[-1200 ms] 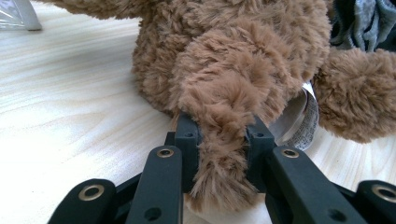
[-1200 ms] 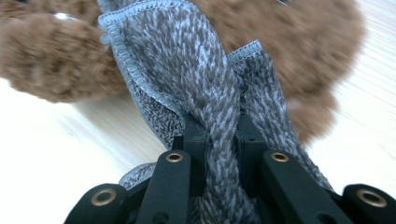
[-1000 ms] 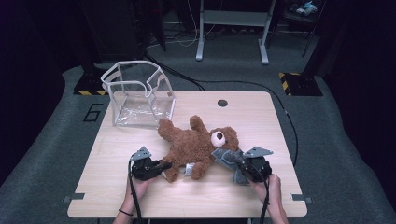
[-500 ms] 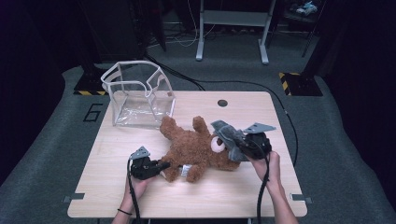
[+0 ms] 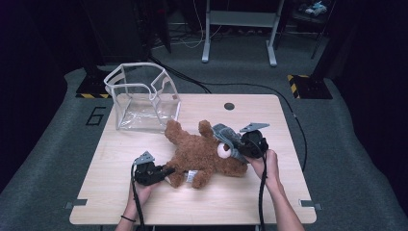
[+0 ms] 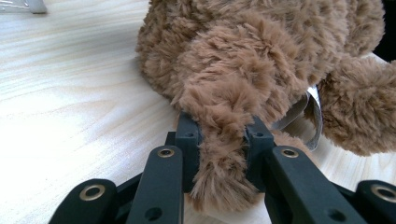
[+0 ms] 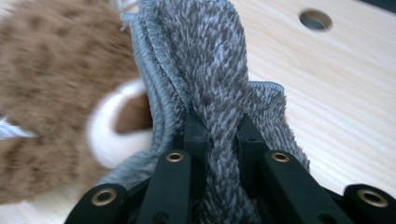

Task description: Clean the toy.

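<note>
- The step in hand is judged to be the pulling of a grey knitted hat (image 5: 226,135) off the head of a brown teddy bear (image 5: 204,156), which lies on its back in the middle of the wooden table (image 5: 269,202).
- The left gripper (image 5: 166,172) is clamped on one of the bear's legs; in the left gripper view the brown plush leg (image 6: 223,140) is seen pinched between the two black jaws, so that the toy is anchored.
- The right gripper (image 5: 236,148) is closed on the hat; in the right gripper view a fold of grey fabric (image 7: 219,116) is squeezed between the jaws, beside the bear's pale muzzle (image 7: 116,135).
- The next move is judged to call for a steady pull away from the head while the leg is held down; otherwise the whole toy may be dragged along.
- From the high view the layout is given: a clear plastic bin (image 5: 142,98) stands at the far left corner, well apart from the right gripper.
- By the gripper views the grips themselves are confirmed, along with a fabric label (image 6: 306,109) at the bear's body.
</note>
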The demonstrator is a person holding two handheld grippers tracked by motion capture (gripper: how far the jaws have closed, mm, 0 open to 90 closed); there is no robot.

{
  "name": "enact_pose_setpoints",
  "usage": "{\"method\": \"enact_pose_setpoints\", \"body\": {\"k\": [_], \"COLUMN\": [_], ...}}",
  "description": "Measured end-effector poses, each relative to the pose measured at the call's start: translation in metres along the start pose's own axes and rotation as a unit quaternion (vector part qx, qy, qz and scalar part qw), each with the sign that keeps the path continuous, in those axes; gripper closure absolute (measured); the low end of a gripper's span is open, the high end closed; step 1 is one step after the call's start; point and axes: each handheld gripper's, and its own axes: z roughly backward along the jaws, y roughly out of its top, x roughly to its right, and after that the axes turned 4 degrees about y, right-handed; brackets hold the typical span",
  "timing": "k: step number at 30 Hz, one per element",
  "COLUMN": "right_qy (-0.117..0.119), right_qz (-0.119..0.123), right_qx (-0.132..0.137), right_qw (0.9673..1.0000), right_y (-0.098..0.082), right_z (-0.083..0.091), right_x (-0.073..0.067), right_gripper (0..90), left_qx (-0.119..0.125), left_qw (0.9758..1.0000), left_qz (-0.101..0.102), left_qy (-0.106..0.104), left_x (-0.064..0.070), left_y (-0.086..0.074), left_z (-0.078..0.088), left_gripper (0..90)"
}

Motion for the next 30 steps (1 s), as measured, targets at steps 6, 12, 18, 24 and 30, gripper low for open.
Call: {"method": "enact_pose_setpoints", "body": {"k": [6,12,18,24,30], "right_qy": [-0.021,-0.039,-0.022,0.013,0.052], "right_qz": [-0.027,-0.039,-0.004,0.045,0.083], "right_qx": [-0.02,-0.029,-0.004,0.002,-0.006], "right_qw": [0.9992,0.9981,0.9997,0.9989,0.9952], "right_y": [-0.015,-0.02,0.011,0.046,0.071], "right_z": [-0.006,-0.001,0.011,-0.002,-0.023], "right_x": [0.022,0.036,0.018,-0.013,-0.039], "right_gripper": [79.2,78.9,78.6,78.5,78.5], "left_qx": [-0.001,0.004,0.001,0.001,0.002], "left_qw": [1.0,1.0,1.0,1.0,1.0], "left_qz": [0.003,0.004,0.005,0.005,0.004], "left_qy": [-0.002,0.002,-0.001,0.0,0.0], "left_x": [-0.001,-0.001,-0.002,-0.002,-0.002], "left_y": [-0.001,-0.002,-0.001,-0.002,-0.002], "left_z": [0.0,-0.001,0.0,0.0,0.0], "left_gripper": [73.7,73.7,73.7,73.7,73.8]}}
